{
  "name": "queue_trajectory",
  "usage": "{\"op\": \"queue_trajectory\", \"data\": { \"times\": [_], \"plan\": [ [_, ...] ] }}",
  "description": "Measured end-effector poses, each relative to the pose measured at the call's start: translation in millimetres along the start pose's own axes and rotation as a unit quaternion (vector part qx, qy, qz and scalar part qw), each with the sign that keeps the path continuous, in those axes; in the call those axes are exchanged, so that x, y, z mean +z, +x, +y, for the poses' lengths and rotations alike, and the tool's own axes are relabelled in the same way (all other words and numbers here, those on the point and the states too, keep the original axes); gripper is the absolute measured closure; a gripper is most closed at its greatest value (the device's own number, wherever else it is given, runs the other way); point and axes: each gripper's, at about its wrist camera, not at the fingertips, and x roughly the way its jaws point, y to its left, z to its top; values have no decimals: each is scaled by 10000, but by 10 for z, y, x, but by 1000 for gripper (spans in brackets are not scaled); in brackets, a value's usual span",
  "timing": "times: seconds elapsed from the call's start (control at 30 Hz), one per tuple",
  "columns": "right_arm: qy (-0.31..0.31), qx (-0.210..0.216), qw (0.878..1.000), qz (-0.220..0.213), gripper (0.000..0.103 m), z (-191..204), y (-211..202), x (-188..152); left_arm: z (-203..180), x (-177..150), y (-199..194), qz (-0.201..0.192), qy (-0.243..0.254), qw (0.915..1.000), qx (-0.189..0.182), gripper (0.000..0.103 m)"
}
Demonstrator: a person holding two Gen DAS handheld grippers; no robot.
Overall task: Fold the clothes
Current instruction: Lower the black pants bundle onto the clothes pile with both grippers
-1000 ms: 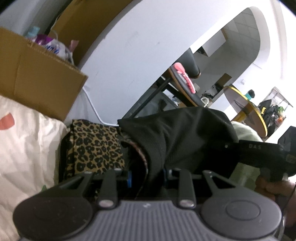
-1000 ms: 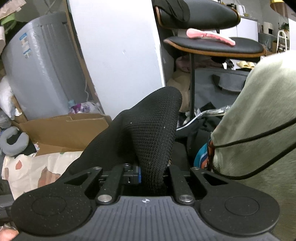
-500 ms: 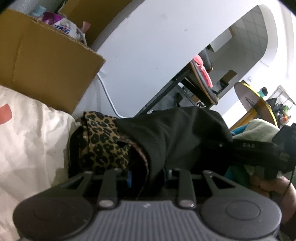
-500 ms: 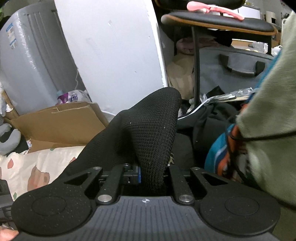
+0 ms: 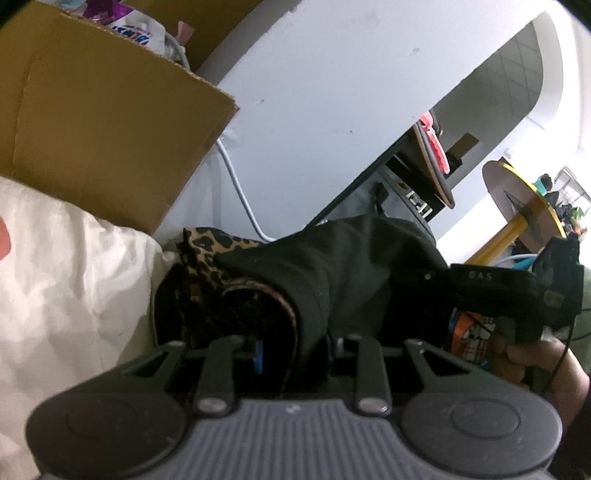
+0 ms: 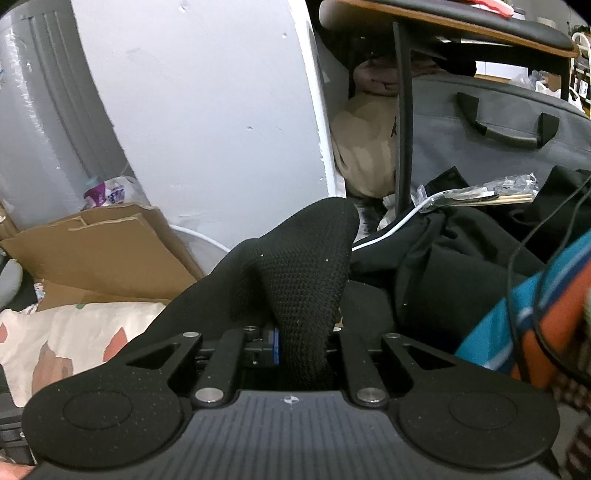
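1. While my left gripper (image 5: 291, 350) looks forward in the left wrist view, its fingers are clamped on a fold of the black garment (image 5: 332, 273), whose leopard-print lining (image 5: 207, 251) spills out to the left of the pinch.
2. In the same view, the garment stretches rightward to my right gripper (image 5: 495, 291), which my right hand (image 5: 532, 365) holds; I cannot tell from here how its fingers stand.
3. Left of the garment lies a white pillow (image 5: 66, 280), with a cardboard box (image 5: 96, 118) behind it and a white cable (image 5: 236, 188) running down the pale wall (image 5: 332, 85).
4. In the right wrist view, my right gripper (image 6: 301, 347) has its fingers closed on a knitted-looking bunch of the black garment (image 6: 299, 273), which rises as a hump just above the pinch.
5. Beyond it lie flattened cardboard (image 6: 99, 251) on the left, a patterned sheet (image 6: 66, 336) below that, dark clothing (image 6: 454, 258) to the right, and a grey bag (image 6: 491, 110) under a chair (image 6: 443, 18).
6. At the right edge is a blue and orange striped fabric (image 6: 517, 325).
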Motion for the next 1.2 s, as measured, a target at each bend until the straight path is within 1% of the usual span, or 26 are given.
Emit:
{"op": "queue_trajectory", "data": {
  "times": [0.1,0.17,0.27,0.33,0.43,0.5,0.6,0.7,0.77,0.87,0.9,0.97,1.0,1.03,1.1,1.2],
  "plan": [
    [-25,-38,10000,28,90,-32,145,20,45,18,77,12,-14,10000,64,73],
    [-21,-96,9999,43,86,-75,257,20,83,14,134,34,-31,9999,117,73],
    [21,-188,9998,88,84,-155,432,15,127,12,206,82,-40,9997,212,73],
    [-62,-266,9995,125,82,-181,556,5,159,17,246,114,-74,9996,250,73],
    [-125,-527,9984,157,74,-219,732,9,171,32,291,162,-68,9994,295,72],
    [-127,-721,9972,167,71,-249,820,11,163,46,324,198,-18,9993,331,72],
    [-247,-1165,9928,162,70,-280,923,-5,144,69,371,247,71,9989,383,72],
    [-288,-1497,9883,38,70,-311,912,13,104,96,394,302,205,9985,404,72],
    [-180,-1362,9905,-60,70,-323,841,26,115,111,399,362,173,9984,400,71],
    [-302,-1113,9931,-190,70,-212,686,-21,164,153,377,478,-31,9982,363,66],
    [-337,-1026,9939,-216,70,-170,635,-46,160,166,361,491,-26,9981,367,63],
    [-353,-824,9957,-229,70,-94,541,-113,129,187,325,472,74,9980,404,62],
    [-370,-744,9963,-226,70,-53,497,-165,118,199,313,457,102,9980,419,61],
    [-380,-663,9969,-212,70,-14,458,-226,114,213,307,443,98,9981,426,57],
    [-333,-491,9981,-169,70,45,399,-360,132,246,319,418,16,9984,380,53],
    [-225,-301,9992,-120,70,132,330,-588,200,321,422,470,-197,9980,361,53]
  ]
}}
